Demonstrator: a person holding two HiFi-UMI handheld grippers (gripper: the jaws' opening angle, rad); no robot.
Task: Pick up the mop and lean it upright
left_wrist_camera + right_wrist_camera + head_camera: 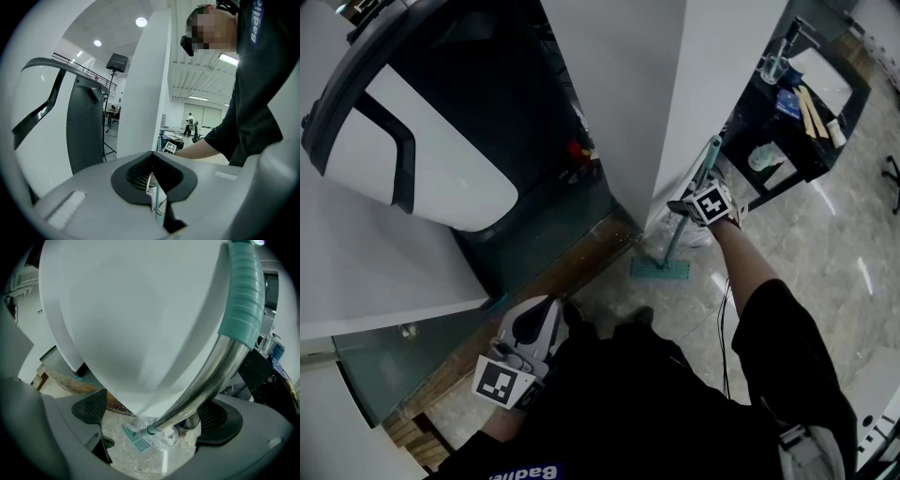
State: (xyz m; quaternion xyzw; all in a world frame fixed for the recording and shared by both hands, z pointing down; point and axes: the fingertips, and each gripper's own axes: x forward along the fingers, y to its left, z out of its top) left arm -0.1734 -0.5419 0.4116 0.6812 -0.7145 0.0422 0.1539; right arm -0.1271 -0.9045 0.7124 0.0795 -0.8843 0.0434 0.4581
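Note:
The mop stands nearly upright, its metal pole (687, 204) leaning against the corner of a white pillar (712, 75). Its teal head (660, 269) rests flat on the marble floor, and the teal grip (711, 153) is at the top. My right gripper (694, 195) is at the upper pole. In the right gripper view, the pole (206, 380) passes between the widely open jaws of the right gripper (154, 414), close to the right pad, with the left pad far off. The mop head (136, 439) shows below. My left gripper (534, 323) is low by the person's body, shut and empty (152, 161).
A large black-and-white machine (412, 122) fills the left, on a glass and wood platform (553, 267). A black cart (797, 141) holding bottles and tools stands right of the pillar. Crumpled clear plastic (701, 234) lies at the pillar's foot. Marble floor (834, 253) spreads to the right.

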